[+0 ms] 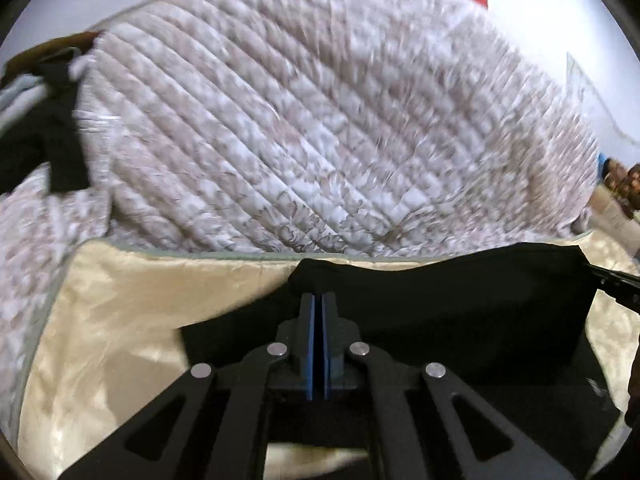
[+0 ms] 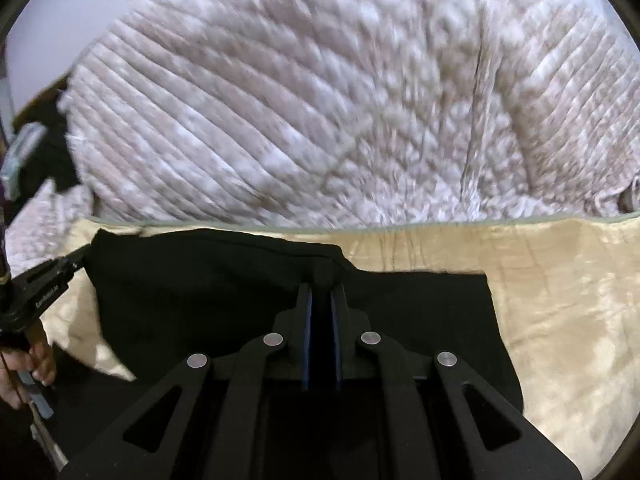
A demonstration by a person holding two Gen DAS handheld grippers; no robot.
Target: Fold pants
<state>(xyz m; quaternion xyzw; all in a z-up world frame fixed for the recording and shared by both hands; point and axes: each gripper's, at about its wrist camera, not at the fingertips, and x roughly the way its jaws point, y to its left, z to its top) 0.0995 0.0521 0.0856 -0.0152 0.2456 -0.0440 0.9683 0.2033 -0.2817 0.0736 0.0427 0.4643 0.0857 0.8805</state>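
My two wrist views look close down each gripper, sharing the black fabric pants [image 1: 460, 300] and quilted pale bedspread [image 2: 280, 100].

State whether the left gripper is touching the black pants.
Touching. The left wrist view shows the left gripper with its blue pads shut on the upper edge of the black pants, the cloth bunched around the tips.

White lettering on left gripper [image 2: 80, 260], blurred, unreadable.
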